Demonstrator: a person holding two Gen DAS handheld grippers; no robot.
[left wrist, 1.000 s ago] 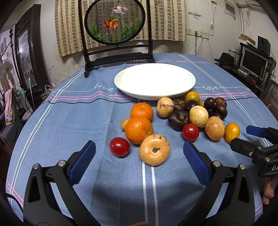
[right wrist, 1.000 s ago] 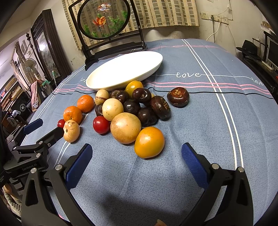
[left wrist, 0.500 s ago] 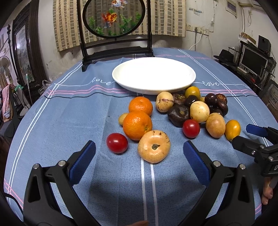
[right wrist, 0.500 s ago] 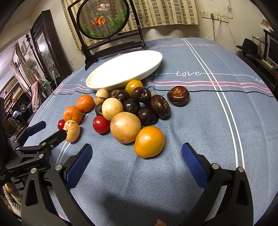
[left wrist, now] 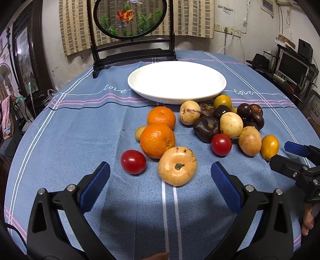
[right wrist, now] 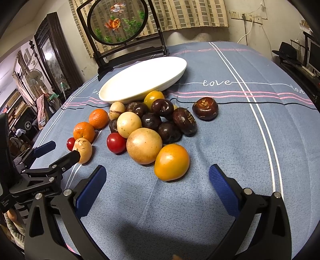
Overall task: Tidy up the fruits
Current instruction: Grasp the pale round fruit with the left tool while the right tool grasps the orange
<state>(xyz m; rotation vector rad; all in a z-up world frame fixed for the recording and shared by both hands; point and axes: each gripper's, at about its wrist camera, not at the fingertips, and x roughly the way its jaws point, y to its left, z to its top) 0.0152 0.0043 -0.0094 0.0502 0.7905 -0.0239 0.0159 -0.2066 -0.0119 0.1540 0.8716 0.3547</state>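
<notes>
A pile of fruit lies on the blue tablecloth in front of an empty white plate [left wrist: 177, 81]. In the left wrist view my left gripper [left wrist: 160, 178] is open and empty, its jaws either side of a tan round fruit [left wrist: 177, 165], with a red tomato [left wrist: 133, 161] and two oranges [left wrist: 157, 140] just beyond. In the right wrist view my right gripper [right wrist: 158, 183] is open and empty, just short of a yellow-orange fruit [right wrist: 172, 161] and a tan fruit [right wrist: 144, 145]. Dark purple fruits [right wrist: 185, 123] lie behind them. The plate also shows here [right wrist: 144, 78].
A black-framed round goldfish screen [left wrist: 130, 18] stands behind the plate. One dark fruit [right wrist: 205, 108] lies apart to the right. The right gripper's fingers [left wrist: 296, 158] reach in at the right of the left view. Shelves and a monitor stand beyond the table's right edge.
My left gripper has moved forward to the tan fruit. My right gripper has moved slightly forward toward the yellow-orange fruit. No fruit has moved.
</notes>
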